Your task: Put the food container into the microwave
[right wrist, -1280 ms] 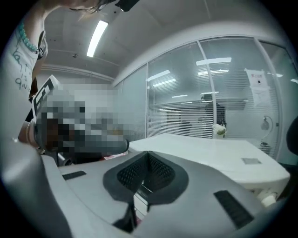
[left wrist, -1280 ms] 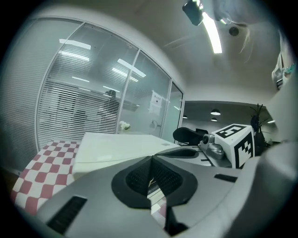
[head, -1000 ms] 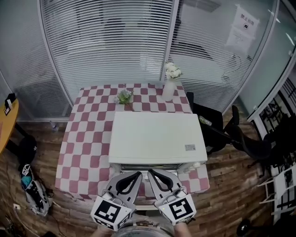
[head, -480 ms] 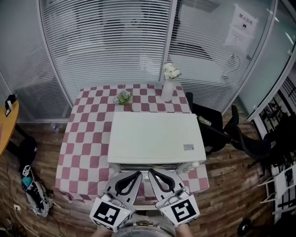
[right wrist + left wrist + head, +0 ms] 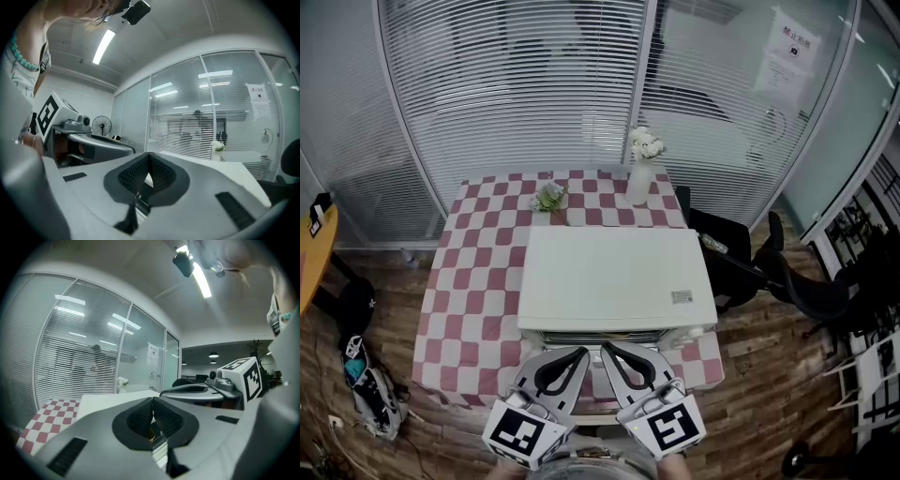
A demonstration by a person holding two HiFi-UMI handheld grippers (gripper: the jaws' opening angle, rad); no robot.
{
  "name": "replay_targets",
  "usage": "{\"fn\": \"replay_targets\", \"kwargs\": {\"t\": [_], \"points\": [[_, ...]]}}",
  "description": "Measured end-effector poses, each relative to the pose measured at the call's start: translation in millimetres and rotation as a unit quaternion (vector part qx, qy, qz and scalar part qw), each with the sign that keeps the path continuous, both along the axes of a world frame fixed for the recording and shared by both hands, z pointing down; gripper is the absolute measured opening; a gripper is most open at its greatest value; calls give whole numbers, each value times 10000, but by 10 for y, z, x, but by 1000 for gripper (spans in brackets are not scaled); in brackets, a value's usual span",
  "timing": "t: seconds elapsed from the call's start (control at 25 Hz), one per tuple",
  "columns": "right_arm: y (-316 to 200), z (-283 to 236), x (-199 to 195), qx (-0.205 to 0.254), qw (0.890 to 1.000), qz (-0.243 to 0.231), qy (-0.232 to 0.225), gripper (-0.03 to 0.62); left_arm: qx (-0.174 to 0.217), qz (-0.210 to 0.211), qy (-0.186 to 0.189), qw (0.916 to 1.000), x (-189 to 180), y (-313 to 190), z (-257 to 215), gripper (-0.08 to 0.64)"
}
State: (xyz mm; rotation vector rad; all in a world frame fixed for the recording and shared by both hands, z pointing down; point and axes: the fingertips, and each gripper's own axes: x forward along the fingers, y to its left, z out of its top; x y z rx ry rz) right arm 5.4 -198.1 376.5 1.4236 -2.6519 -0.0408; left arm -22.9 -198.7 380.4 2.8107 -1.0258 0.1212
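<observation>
Crosswise, white microwave [image 5: 617, 277] (front nearward)

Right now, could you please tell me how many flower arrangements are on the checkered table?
2. A vase of white flowers stands at the far edge beyond the microwave; a small green bunch sits left of it.

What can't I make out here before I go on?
- Food container: in no view.
- Microwave front and door: head view shows mostly its top; left tongs and right tongs cover the front.
- Label on its top: too small to read.
- Both gripper views: shut tongs fill the lower frame.
</observation>
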Motion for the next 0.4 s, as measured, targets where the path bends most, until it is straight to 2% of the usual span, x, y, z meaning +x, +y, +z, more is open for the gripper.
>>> {"fn": "replay_targets", "kwargs": {"t": [0.4], "points": [[-27,-10,-49,-39,10000,-27,72,-6,-81,31,-16,10000,-8,-28,-5,12]]}}
